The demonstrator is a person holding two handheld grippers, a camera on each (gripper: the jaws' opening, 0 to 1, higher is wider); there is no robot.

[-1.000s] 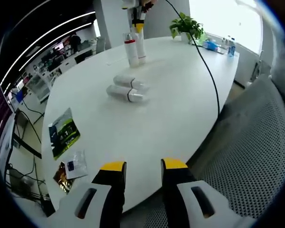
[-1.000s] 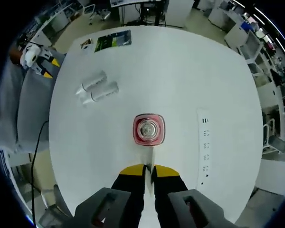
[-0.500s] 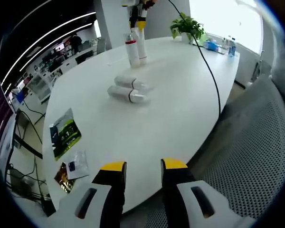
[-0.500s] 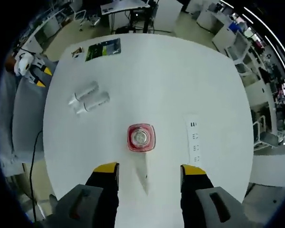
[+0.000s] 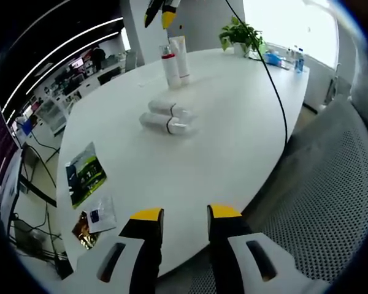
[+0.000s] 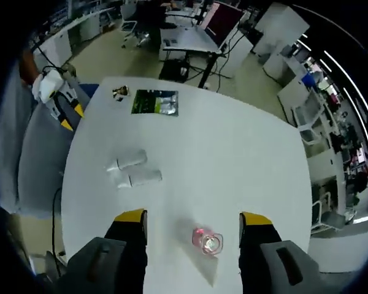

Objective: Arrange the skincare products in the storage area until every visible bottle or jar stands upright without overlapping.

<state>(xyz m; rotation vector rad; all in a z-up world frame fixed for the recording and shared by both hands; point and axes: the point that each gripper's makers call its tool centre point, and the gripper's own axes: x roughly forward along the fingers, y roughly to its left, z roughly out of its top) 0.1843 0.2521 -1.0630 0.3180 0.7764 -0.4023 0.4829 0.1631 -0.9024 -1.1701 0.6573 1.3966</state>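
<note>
Two white plastic tubes are seen lying mid-frame on the white surface; left tongs and right tongs are held open, empty.

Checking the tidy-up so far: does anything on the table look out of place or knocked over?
Yes. Two white bottles lie on their sides next to each other mid-table, while the red-capped bottle and the white tube beside it stand upright. Both grippers, left and right, are open and empty.

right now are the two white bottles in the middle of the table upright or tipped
Tipped: both white bottles lie on their sides, side by side on the table, unlike the two standing bottles beyond.
</note>
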